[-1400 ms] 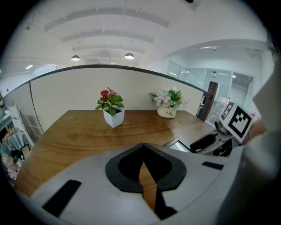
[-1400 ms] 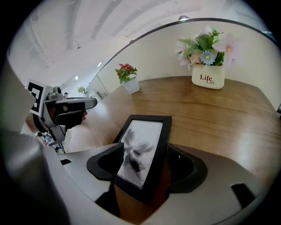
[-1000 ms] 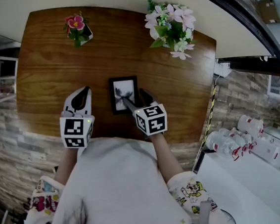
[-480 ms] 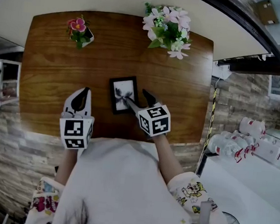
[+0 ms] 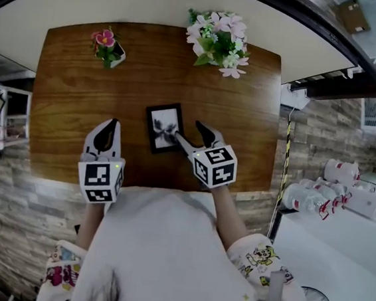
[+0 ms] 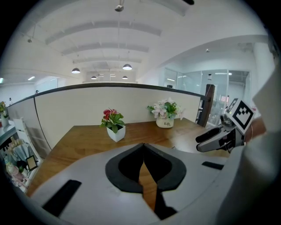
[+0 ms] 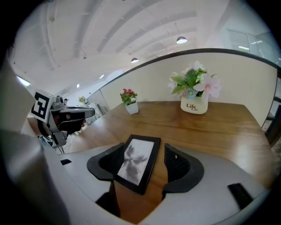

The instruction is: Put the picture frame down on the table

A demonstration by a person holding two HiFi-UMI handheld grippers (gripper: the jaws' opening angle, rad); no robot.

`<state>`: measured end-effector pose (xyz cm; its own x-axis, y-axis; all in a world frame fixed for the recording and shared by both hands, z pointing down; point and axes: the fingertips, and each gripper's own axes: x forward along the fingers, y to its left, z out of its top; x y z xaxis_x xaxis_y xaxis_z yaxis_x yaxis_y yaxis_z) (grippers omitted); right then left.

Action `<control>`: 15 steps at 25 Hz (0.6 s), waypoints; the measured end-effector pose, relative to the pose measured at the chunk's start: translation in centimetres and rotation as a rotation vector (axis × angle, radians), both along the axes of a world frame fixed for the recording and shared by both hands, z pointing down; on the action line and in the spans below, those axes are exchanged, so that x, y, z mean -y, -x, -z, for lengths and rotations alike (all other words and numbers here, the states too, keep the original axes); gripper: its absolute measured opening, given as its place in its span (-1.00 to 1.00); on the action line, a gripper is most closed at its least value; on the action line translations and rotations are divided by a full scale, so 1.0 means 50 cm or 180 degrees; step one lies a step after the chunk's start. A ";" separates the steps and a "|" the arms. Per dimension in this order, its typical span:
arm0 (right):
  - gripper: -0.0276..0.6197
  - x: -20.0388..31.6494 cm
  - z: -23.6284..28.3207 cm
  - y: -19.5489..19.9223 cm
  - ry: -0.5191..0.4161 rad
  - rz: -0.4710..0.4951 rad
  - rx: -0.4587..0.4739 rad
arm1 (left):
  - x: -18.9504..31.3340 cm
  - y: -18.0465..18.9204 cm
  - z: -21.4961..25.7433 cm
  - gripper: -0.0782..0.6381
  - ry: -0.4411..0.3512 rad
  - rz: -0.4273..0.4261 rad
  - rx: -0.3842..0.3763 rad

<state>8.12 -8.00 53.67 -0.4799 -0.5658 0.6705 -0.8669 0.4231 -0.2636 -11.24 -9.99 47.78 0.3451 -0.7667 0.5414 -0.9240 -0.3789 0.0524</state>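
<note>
The black picture frame (image 5: pixel 163 128) lies flat on the brown wooden table (image 5: pixel 66 100), with a grey flower print facing up. My right gripper (image 5: pixel 190 133) is open just right of it, its left finger reaching the frame's right edge. In the right gripper view the picture frame (image 7: pixel 137 161) lies on the wood between the wide-apart jaws of the right gripper (image 7: pixel 145 151), neither pad pressing it. My left gripper (image 5: pixel 110 126) hovers left of the frame, shut with nothing in it. The left gripper (image 6: pixel 143 154) shows its jaws closed together, and the right gripper (image 6: pixel 215 137) shows at the right.
A small white pot with a red flower (image 5: pixel 107 44) stands at the table's far left. A white vase of pink and white flowers (image 5: pixel 218 36) stands at the far right. A partition wall runs behind the table. The near table edge is close to the person's body.
The right gripper has drawn back a little toward the right and the near edge, so its left finger no longer lies over the frame. The frame and left gripper stayed put.
</note>
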 end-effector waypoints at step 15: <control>-0.08 0.005 0.191 -0.014 -0.0739 -0.0010 0.0204 | -0.011 -0.015 0.111 -0.77 -0.0387 -0.0036 -0.0091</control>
